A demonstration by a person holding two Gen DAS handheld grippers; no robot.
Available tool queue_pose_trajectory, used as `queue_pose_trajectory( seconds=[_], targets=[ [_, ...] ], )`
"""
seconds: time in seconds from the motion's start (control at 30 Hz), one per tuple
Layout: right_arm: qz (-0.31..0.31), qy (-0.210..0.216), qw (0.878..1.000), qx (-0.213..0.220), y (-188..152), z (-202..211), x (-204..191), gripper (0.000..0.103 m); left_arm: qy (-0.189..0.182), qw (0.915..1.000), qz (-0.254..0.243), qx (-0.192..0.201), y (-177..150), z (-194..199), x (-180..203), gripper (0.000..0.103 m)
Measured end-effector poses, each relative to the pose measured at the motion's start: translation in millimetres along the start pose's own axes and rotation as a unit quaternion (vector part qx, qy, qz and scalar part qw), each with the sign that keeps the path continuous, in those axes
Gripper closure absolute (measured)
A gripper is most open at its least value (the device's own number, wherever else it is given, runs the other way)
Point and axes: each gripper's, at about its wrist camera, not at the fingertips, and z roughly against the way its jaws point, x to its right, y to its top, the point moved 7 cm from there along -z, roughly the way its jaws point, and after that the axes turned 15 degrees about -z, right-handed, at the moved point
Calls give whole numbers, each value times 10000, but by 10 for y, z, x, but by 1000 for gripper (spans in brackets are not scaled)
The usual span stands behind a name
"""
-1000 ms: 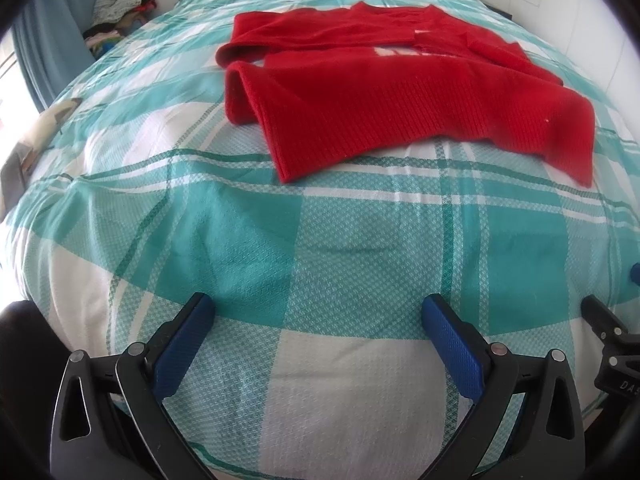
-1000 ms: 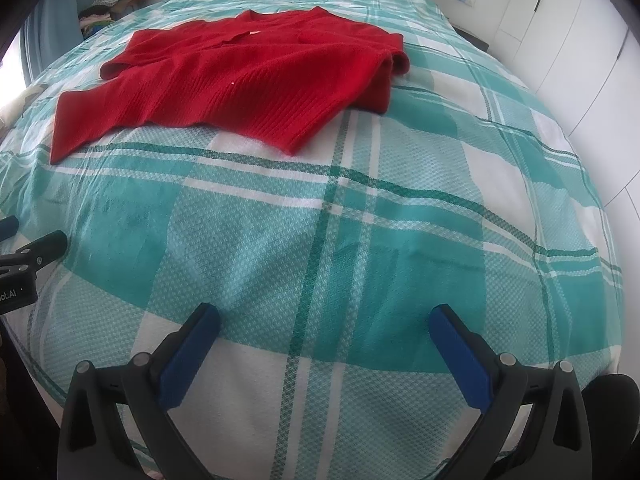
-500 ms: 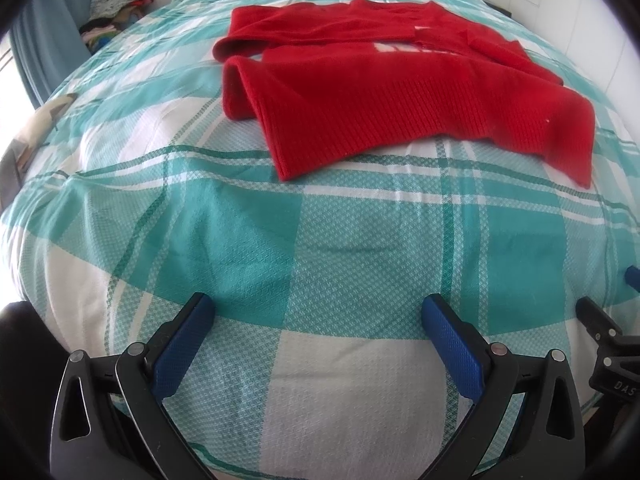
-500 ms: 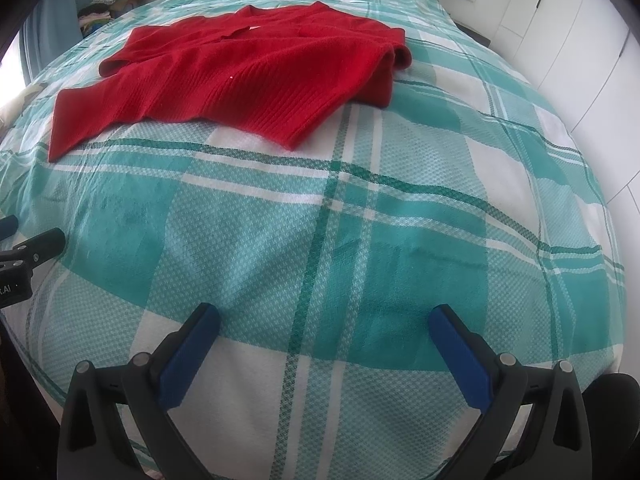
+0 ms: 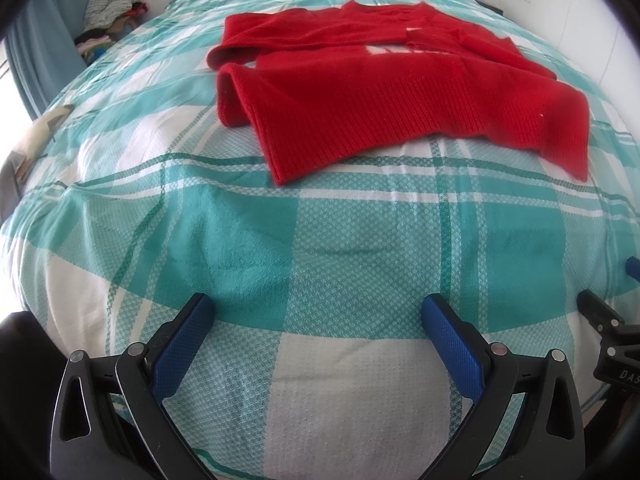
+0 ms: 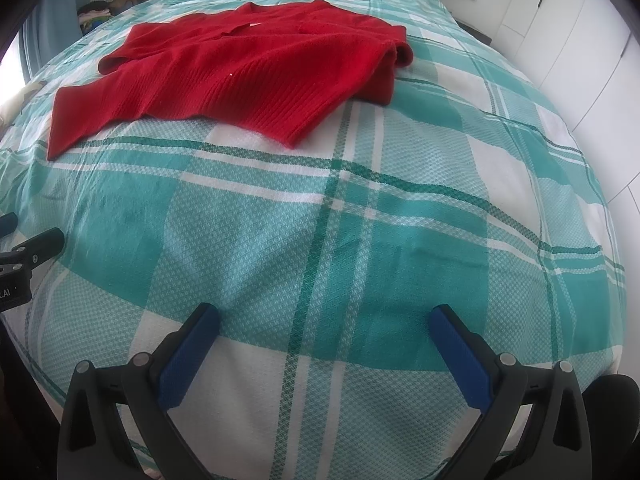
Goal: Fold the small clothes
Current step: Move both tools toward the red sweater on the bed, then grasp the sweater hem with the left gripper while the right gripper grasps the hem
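Red sweater (image 5: 400,92): lies spread but rumpled on the bed (image 5: 320,248), in the far half, toward the head end; one sleeve is folded over at its left side, the ribbed hem points to the near edge.
Left gripper (image 5: 318,310): jaws stand wide apart, nothing between them; it hovers over the near edge of the bed, well apart from the sweater.
Right gripper (image 6: 324,316): also spread wide and holding nothing, above the near edge, to the right of the left one.
Bed cover: teal and white check, a little wrinkled.
Pile of clothes (image 5: 110,8): beside the bed, at the far left corner, next to a blue curtain (image 5: 40,52).
White cupboards (image 6: 580,40): along the right side of the bed.
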Motion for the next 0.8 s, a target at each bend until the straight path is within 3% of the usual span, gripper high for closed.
queue_pose_trajectory(
  seconds=[0.1,0.23,0.3,0.37,0.5,0.53,0.57,0.6,0.63,0.67,0.7,0.73,0.77,0.8],
  targets=[
    [-102,122,9999,52,-18,-26,18,0,-236,9997,-25,75,31,34,-38,0],
    [-85,507,9986,99,-16,33,59,0,-791,9942,503,524,131,184,-373,0],
    [-271,704,9964,381,98,163,131,0,-1075,9895,724,637,192,194,-556,0],
    [-476,1188,9903,540,251,275,165,0,-1374,9837,925,705,263,135,-683,1],
    [-763,2209,9715,398,622,194,68,0,-2021,9695,1146,778,462,-61,-720,4],
    [-783,2416,9665,363,706,138,15,1,-2086,9678,1145,822,517,-98,-694,8],
    [-802,2637,9608,315,779,79,-47,4,-2108,9673,1139,838,554,-130,-673,22],
    [-837,2806,9559,244,840,3,-102,11,-2204,9651,1136,847,601,-167,-641,38],
    [-878,2856,9542,182,890,-71,-142,15,-2354,9611,1153,874,633,-178,-613,48],
    [-899,2912,9522,180,941,-117,-179,22,-2487,9569,1197,901,668,-202,-593,68],
    [-893,3001,9495,221,981,-135,-213,34,-2594,9535,1247,895,690,-227,-587,99],
    [-848,3066,9478,212,1008,-151,-248,44,-2678,9509,1304,845,694,-244,-581,98],
    [-806,3032,9494,138,1018,-167,-270,75,-2729,9486,1354,855,701,-230,-607,100],
    [-792,2994,9508,84,1018,-143,-263,99,-2787,9459,1382,921,688,-163,-641,100]
  ],
)
